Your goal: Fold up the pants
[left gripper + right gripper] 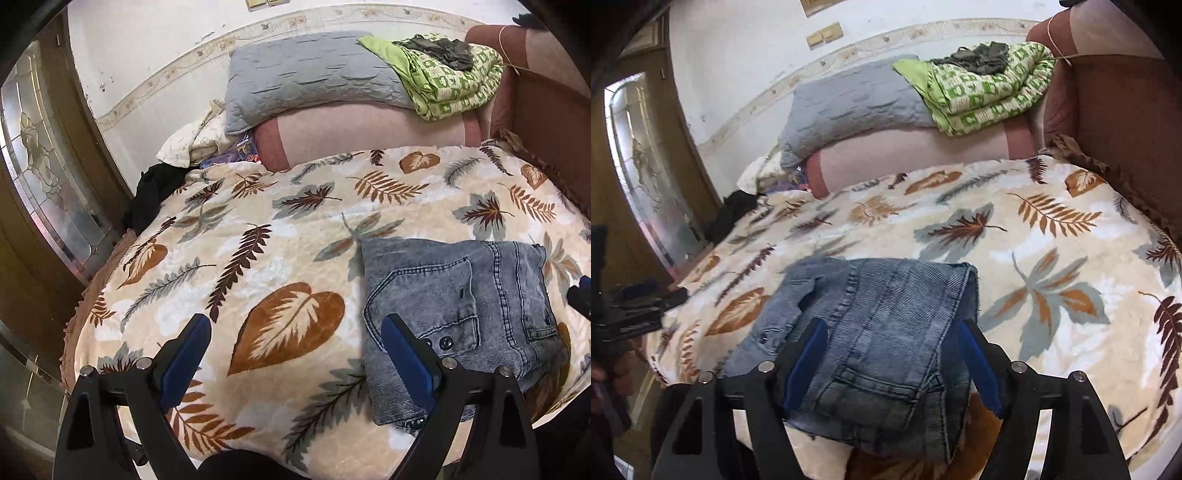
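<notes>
Jeans (458, 314) folded small on near bed (258, 258). Left gripper (295, 332) and right gripper (892, 347) wide open, empty (likely finished, letting go).

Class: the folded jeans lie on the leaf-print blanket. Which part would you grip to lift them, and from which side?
Probably the thick near edge of the folded jeans, approached from the front. That edge overhangs the leaf-print blanket, so the open right gripper could close one finger above and one below all layers.
</notes>
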The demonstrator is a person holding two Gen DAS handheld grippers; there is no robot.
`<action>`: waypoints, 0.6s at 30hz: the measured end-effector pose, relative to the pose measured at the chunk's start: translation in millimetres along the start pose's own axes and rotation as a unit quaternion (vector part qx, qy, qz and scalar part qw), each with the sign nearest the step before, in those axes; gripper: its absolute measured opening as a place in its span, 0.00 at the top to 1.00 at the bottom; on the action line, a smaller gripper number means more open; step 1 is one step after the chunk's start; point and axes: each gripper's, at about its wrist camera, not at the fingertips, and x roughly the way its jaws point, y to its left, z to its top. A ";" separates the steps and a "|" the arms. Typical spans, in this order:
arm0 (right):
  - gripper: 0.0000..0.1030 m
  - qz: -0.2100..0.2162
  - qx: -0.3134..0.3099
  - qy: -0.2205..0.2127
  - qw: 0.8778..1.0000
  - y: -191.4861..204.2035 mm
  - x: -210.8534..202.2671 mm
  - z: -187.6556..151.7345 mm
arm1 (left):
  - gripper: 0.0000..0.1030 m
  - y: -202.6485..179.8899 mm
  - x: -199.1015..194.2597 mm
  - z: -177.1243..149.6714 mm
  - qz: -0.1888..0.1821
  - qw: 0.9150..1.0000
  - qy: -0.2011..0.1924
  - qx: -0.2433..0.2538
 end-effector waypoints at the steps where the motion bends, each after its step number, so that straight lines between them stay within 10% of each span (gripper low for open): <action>1: 0.26 -0.003 0.006 0.002 1.000 -1.7 2.4 0.2 | 0.09 0.2 -0.4 0.6 -0.001 1.000 -0.001 -0.002; 18: 0.26 -0.024 -0.041 0.032 0.998 15.7 21.9 -10.1 | 0.09 -4.6 7.3 -5.6 0.004 1.000 0.021 -0.012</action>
